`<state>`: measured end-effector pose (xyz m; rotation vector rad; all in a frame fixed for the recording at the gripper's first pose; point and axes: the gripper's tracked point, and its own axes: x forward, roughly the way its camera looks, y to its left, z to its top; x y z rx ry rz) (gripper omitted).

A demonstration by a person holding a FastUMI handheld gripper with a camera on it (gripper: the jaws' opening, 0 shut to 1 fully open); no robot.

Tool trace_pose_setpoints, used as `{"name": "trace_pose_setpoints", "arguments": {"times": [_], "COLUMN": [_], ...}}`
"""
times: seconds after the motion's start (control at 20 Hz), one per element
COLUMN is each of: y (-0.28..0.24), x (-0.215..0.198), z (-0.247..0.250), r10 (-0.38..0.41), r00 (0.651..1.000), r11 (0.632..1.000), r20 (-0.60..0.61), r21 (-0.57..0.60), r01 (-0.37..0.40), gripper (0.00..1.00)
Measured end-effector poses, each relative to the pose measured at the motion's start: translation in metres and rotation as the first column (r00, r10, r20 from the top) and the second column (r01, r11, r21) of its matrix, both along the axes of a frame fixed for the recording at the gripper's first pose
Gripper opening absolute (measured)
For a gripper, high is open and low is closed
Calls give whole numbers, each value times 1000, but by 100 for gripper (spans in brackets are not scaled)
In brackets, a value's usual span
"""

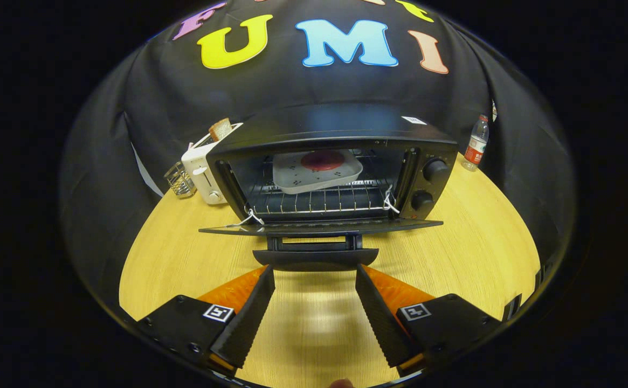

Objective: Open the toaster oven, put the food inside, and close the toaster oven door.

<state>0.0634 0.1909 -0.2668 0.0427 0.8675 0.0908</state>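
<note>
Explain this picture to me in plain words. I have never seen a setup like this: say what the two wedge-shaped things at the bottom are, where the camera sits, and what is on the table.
The two wedges are the fingers of hand-held tongs; a person carries them, no robot arm. The camera rides on the tongs and looks forward along the fingers, hence the bulging round view. The fingers are spread open and hold nothing; their tips sit just below the handle of the toaster oven door, which is folded down flat. Inside the toaster oven, on the wire rack, rests a white tray carrying a red piece of food. On the wooden table a white toaster with bread stands beside the oven, and a water bottle on its other side.
</note>
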Motion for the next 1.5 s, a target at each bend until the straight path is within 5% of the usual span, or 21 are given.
{"name": "trace_pose_setpoints", "arguments": {"times": [0.5, 0.9, 1.5], "y": [-3, -36, -142], "x": [31, 13, -32], "z": [22, 77, 161], "r10": [58, 90, 47], "r00": [986, 908, 828], "r11": [998, 994, 992], "r20": [156, 409, 558], "r21": [-35, -96, -120], "r01": [-53, -55, 25], "gripper": [96, 97, 97]}}
